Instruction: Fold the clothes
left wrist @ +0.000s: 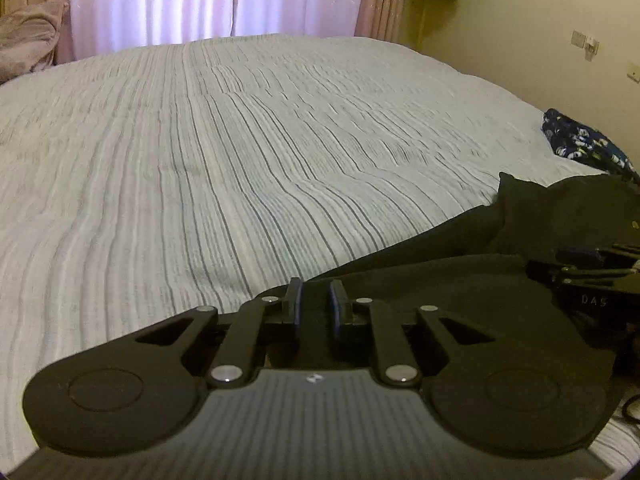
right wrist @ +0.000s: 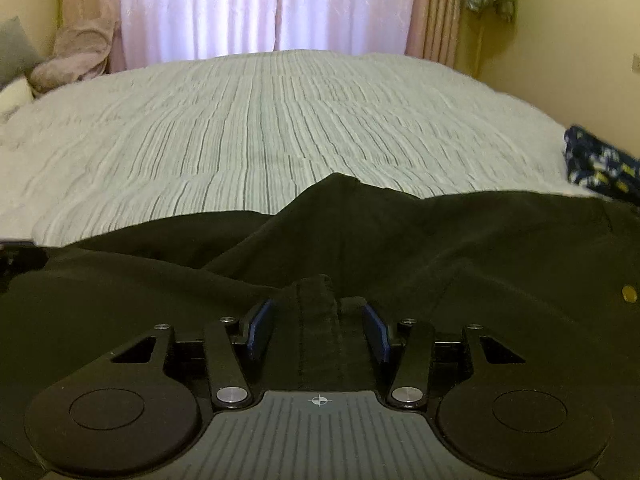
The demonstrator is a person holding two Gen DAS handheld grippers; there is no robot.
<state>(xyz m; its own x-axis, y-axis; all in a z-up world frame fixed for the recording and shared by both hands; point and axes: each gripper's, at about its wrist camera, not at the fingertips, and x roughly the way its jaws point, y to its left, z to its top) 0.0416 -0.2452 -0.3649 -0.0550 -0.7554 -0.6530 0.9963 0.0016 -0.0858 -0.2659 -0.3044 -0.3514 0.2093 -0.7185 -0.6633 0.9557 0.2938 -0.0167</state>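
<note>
Left claw (left wrist: 315, 300), right claw (right wrist: 319, 320): black linkages, silver screws, blue pads, ribbed grey base.

A home bedroom: a wide bed (left wrist: 240, 140) under a striped cover, pink curtains (right wrist: 240, 8) behind it

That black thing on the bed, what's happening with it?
Someone is folding clothes with two handheld grippers. The black garment lies crumpled at the near edge of the striped bed. The right gripper is open, with a seamed strip of the cloth between its fingers. The left gripper sits at the garment's edge, its fingers nearly together; whether it holds any cloth is unclear. A blue patterned garment waits further right.
</note>
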